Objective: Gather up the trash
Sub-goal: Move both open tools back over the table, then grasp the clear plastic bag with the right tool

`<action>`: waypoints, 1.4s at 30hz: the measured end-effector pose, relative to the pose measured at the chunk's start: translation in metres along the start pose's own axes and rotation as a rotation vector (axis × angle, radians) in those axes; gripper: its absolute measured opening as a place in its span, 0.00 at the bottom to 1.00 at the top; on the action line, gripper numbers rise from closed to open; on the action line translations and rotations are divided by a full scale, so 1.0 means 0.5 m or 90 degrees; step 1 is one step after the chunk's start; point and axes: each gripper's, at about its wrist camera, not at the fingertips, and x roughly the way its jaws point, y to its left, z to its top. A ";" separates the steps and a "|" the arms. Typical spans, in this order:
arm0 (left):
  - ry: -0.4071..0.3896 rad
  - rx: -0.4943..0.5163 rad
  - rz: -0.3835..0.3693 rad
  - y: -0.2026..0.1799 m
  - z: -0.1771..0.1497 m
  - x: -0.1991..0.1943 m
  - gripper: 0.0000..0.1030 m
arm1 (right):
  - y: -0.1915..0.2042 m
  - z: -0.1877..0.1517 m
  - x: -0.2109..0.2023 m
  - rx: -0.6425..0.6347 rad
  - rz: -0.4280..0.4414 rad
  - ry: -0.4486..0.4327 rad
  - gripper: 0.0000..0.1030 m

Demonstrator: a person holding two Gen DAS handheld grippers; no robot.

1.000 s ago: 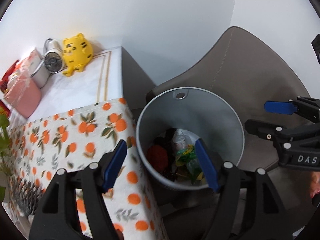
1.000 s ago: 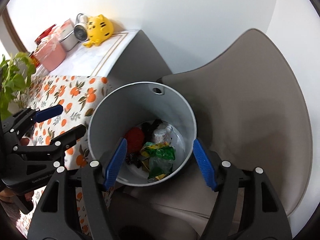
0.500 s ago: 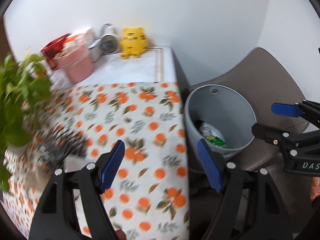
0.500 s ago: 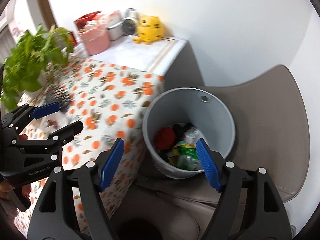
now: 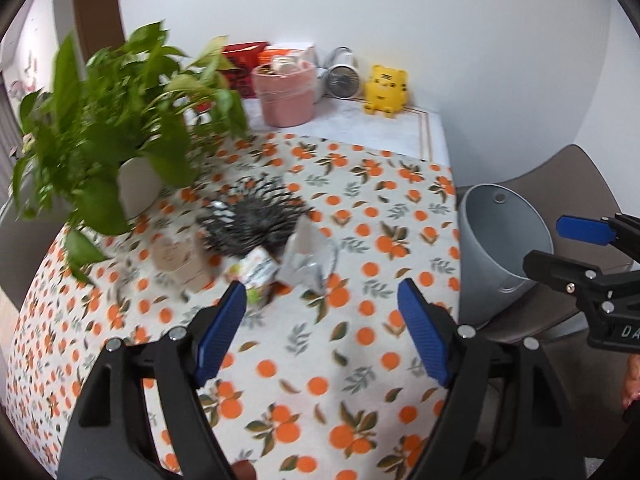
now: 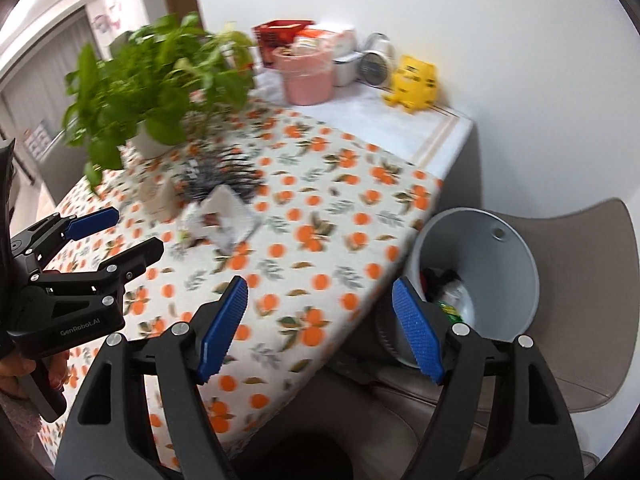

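Observation:
Trash lies blurred in the middle of the orange-print table (image 5: 360,360): a crumpled clear wrapper (image 5: 308,256), a small green-and-white packet (image 5: 256,270), a beige paper piece (image 5: 180,260) and a black spiky heap (image 5: 256,216). A grey bin (image 6: 480,264) stands on the chair at the table's right end, with wrappers (image 6: 450,310) at its bottom. My left gripper (image 5: 320,308) hovers over the cloth just short of the trash; its jaws are opening, nothing between them. My right gripper (image 6: 320,304) hangs open and empty over the table edge beside the bin.
A leafy potted plant (image 5: 120,120) stands left of the trash. At the table's far end are a pink tub (image 5: 286,96), a small fan (image 5: 344,76) and a yellow tiger toy (image 5: 386,88). The taupe chair (image 6: 580,280) holds the bin against the white wall.
Both grippers have swung left, away from above the bin and over the table. The trash pile and the plant have come into view; the bin now sits at the right.

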 end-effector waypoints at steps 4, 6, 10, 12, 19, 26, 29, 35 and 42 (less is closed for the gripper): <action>-0.005 -0.029 0.022 0.050 -0.019 -0.026 0.76 | 0.060 0.008 0.002 -0.036 0.014 -0.001 0.70; -0.005 -0.041 0.030 0.073 -0.029 -0.033 0.76 | 0.081 0.011 0.006 -0.046 0.022 0.001 0.70; -0.003 -0.057 0.044 0.112 -0.044 -0.040 0.76 | 0.121 0.024 0.026 -0.063 0.037 0.004 0.70; -0.001 -0.061 0.049 0.124 -0.050 -0.038 0.76 | 0.140 0.032 0.042 -0.067 0.044 0.006 0.70; 0.013 -0.065 0.057 0.167 -0.060 -0.009 0.76 | 0.195 0.054 0.117 -0.093 0.053 0.010 0.70; 0.037 -0.059 0.055 0.205 -0.066 0.048 0.76 | 0.235 0.060 0.215 -0.130 0.046 0.037 0.64; 0.049 -0.056 0.055 0.217 -0.065 0.080 0.76 | 0.246 0.057 0.261 -0.144 0.040 0.052 0.59; 0.065 -0.044 0.047 0.223 -0.061 0.126 0.76 | 0.258 0.054 0.346 -0.169 0.023 0.076 0.52; 0.080 -0.027 0.027 0.211 -0.053 0.175 0.76 | 0.250 0.053 0.397 -0.169 0.024 0.090 0.23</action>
